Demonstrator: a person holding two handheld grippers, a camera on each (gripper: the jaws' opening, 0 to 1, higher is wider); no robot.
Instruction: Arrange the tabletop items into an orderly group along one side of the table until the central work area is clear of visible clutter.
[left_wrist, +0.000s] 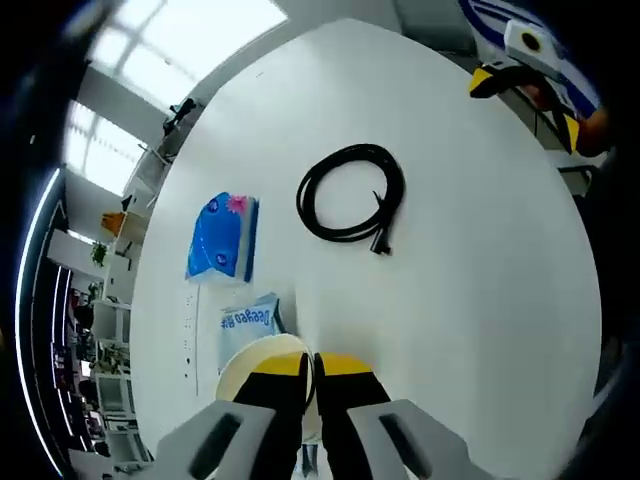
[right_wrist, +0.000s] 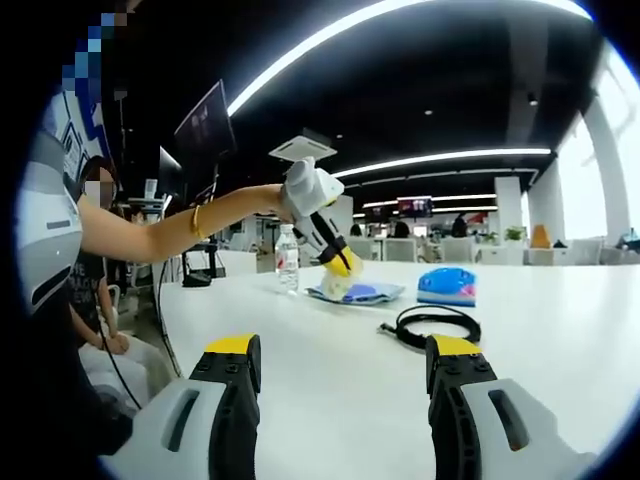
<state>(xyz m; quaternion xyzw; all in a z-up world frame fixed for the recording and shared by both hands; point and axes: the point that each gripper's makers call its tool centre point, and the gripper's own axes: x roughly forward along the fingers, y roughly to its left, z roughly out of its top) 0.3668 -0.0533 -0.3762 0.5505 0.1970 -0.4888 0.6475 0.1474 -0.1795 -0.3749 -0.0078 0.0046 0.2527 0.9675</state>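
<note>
My left gripper (left_wrist: 315, 366) points down at the white table (left_wrist: 470, 300), its yellow-tipped jaws shut on the rim of a pale yellow round item (left_wrist: 262, 372). That item rests on a blue-and-white wipes pack (left_wrist: 248, 318). Beyond it lie a blue tissue pack (left_wrist: 222, 237) and a coiled black cable (left_wrist: 350, 195). In the right gripper view my right gripper (right_wrist: 345, 365) is open and empty, low over the table's near part. Ahead of it are the cable (right_wrist: 435, 325), the tissue pack (right_wrist: 447, 285), and the left gripper (right_wrist: 340, 265) on the pale item (right_wrist: 333, 287) over the wipes pack (right_wrist: 362, 293).
A clear water bottle (right_wrist: 288, 258) stands on the table behind the left gripper. A person (right_wrist: 95, 250) sits at the table's left edge, an arm stretched over it. The right gripper (left_wrist: 520, 55) shows at the table's far rim. Office desks and screens lie beyond.
</note>
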